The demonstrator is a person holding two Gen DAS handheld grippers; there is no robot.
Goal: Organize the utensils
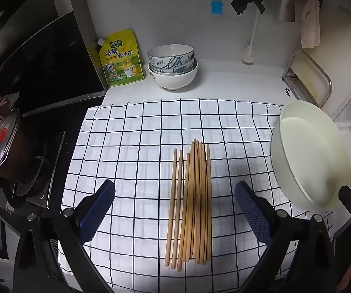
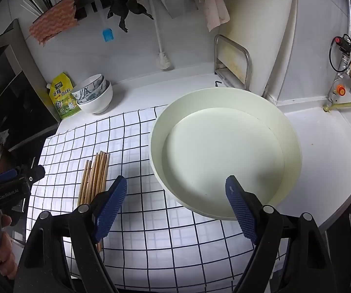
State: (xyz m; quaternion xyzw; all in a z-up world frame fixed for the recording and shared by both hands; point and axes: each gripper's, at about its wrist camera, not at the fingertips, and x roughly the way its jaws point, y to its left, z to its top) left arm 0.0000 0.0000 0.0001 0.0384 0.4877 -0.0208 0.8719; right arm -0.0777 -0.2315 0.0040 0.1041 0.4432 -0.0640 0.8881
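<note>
Several wooden chopsticks lie in a loose bundle on a white cloth with a dark grid, pointing away from me. My left gripper hovers above them, open wide, with the bundle seen between its blue pads and nothing touching. A large cream-coloured round dish stands empty on the cloth's right side. My right gripper hangs open over the near rim of that dish, holding nothing. The chopsticks lie to its left, partly hidden behind its left finger.
Stacked bowls and a yellow seasoning pouch stand at the back by the wall. A lidded pot sits on the stove at the left. A metal rack, a hanging brush and gas pipe fittings are at the back right.
</note>
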